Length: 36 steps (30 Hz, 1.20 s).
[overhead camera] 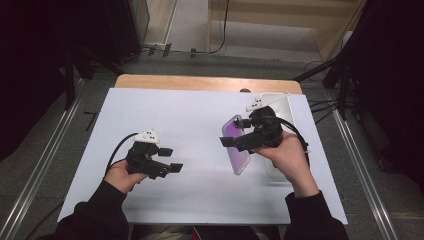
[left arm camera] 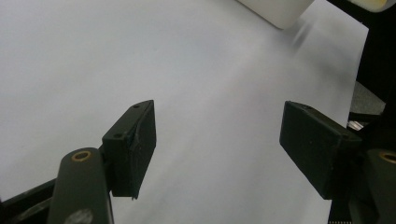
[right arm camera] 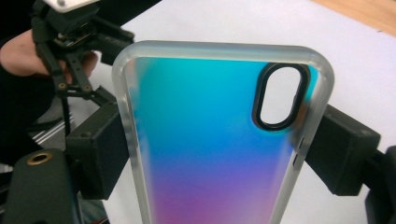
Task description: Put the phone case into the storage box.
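A translucent phone case (right arm camera: 201, 154) with a blue-to-purple sheen and a black-ringed camera cutout is clamped across its width by my right gripper (right arm camera: 219, 149). In the high view the case (overhead camera: 237, 150) hangs tilted just above the white sheet, right of centre, with my right gripper (overhead camera: 232, 132) shut on its upper part. My left gripper (overhead camera: 170, 160) hovers low over the sheet at the left, its jaws pointing right. Its two black pads stand apart in the left gripper view with nothing between them (left arm camera: 219, 144). The left gripper (right arm camera: 70, 32) also appears far off in the right gripper view.
A white sheet (overhead camera: 190, 120) covers most of the wooden table (overhead camera: 200, 82). A white tray-like box (overhead camera: 281, 104) lies at the sheet's far right, behind the right hand; its corner (left arm camera: 275, 9) shows in the left gripper view. Dark stands and cables flank the table.
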Each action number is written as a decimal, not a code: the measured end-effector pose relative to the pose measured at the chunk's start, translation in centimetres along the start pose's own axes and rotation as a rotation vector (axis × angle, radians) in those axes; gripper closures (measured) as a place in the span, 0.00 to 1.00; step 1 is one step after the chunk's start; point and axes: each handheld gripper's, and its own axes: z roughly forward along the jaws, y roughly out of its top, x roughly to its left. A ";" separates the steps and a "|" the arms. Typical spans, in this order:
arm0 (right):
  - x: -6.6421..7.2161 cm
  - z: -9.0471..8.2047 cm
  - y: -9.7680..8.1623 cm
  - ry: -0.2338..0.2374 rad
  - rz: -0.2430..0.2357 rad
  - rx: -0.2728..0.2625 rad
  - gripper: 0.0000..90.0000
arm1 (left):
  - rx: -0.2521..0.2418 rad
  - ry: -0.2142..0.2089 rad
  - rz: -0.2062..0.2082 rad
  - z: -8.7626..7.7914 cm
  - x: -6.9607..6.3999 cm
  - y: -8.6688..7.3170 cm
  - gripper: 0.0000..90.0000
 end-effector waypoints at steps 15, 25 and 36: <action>-0.7 -2.5 0.0 -0.088 0.022 -0.060 0.16 | 0.002 0.026 0.001 -0.6 -0.1 -1.6 0.30; -1.8 -4.0 -0.3 -0.150 0.055 -0.096 0.16 | -0.002 0.045 -0.008 -0.9 0.0 -2.3 0.30; -3.8 -5.4 -1.2 -0.223 0.110 -0.135 0.16 | -0.005 0.062 -0.026 -1.3 0.3 -2.8 0.30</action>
